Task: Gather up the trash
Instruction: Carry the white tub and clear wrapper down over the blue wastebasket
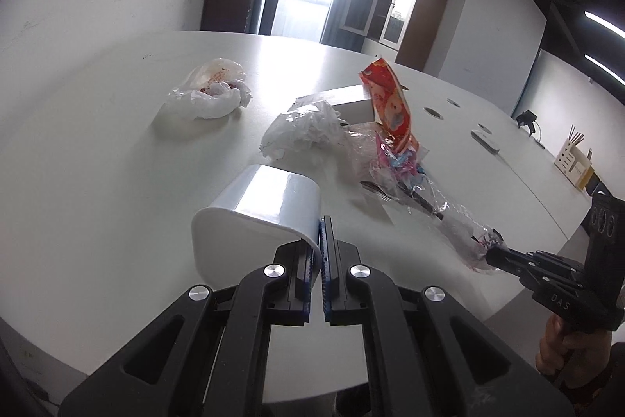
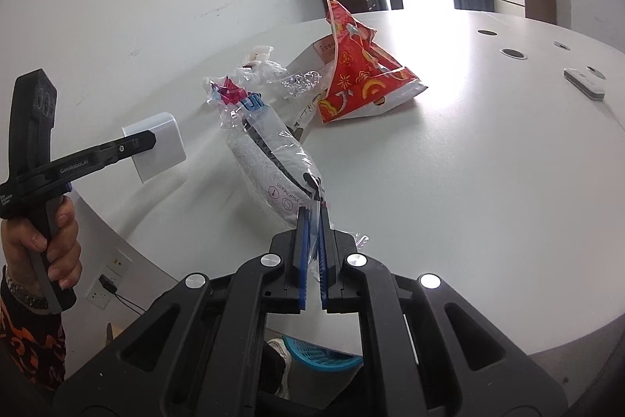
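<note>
We counted one white bin (image 1: 250,217), one red snack bag (image 2: 359,81), one clear wrapper (image 2: 273,163) and two crumpled plastic bags (image 1: 211,92) on the white table (image 1: 97,143). Our left gripper (image 1: 317,253) clenched the bin's wall. Right of the bin, our right gripper (image 2: 312,241) pinched the wrapper's near end, the rest stretching away toward the snack bag.

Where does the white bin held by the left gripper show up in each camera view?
Left wrist: white bin lower centre, its wall pinched by the left gripper.
Right wrist: white bin at left, mid-height, beyond the table edge.
Shared landmark: red snack bag.
</note>
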